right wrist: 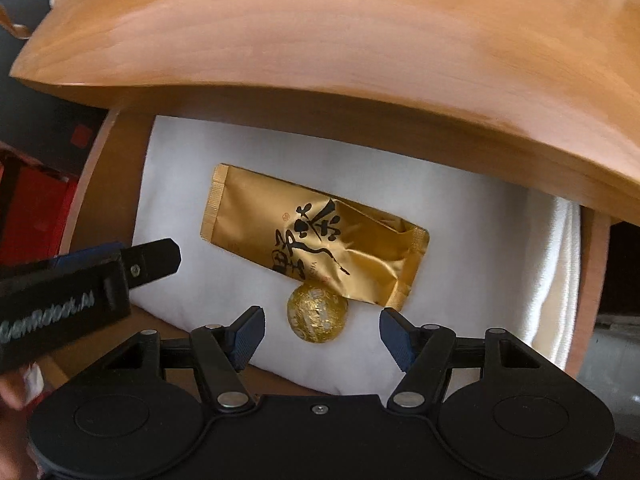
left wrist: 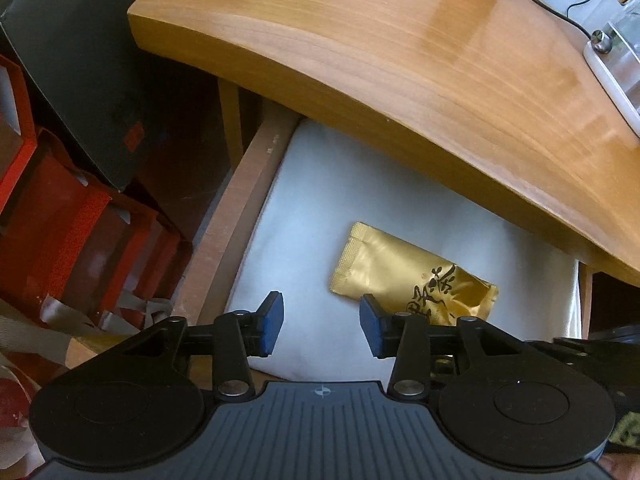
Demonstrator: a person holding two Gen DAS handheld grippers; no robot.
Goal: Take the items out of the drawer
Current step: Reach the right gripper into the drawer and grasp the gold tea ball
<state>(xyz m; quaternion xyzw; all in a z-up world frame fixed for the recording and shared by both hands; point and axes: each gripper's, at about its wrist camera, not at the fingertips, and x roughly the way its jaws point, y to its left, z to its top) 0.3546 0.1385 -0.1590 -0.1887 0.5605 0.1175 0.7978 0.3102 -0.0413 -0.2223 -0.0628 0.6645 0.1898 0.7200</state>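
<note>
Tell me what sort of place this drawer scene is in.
Probably a home or office desk: a wooden desktop with cables on it, an open drawer below holding a gold packet, and red boxes stacked beside it.

Cloth-lined drawer: sachet, foil ball

- Packet: gold foil, black brush characters.
- Ball: crinkled gold foil, perhaps silver flecks; blurry.
- Drawer lining: white.
- Desk top: honey-brown wood grain.
- Gripper pads: blue.
</note>
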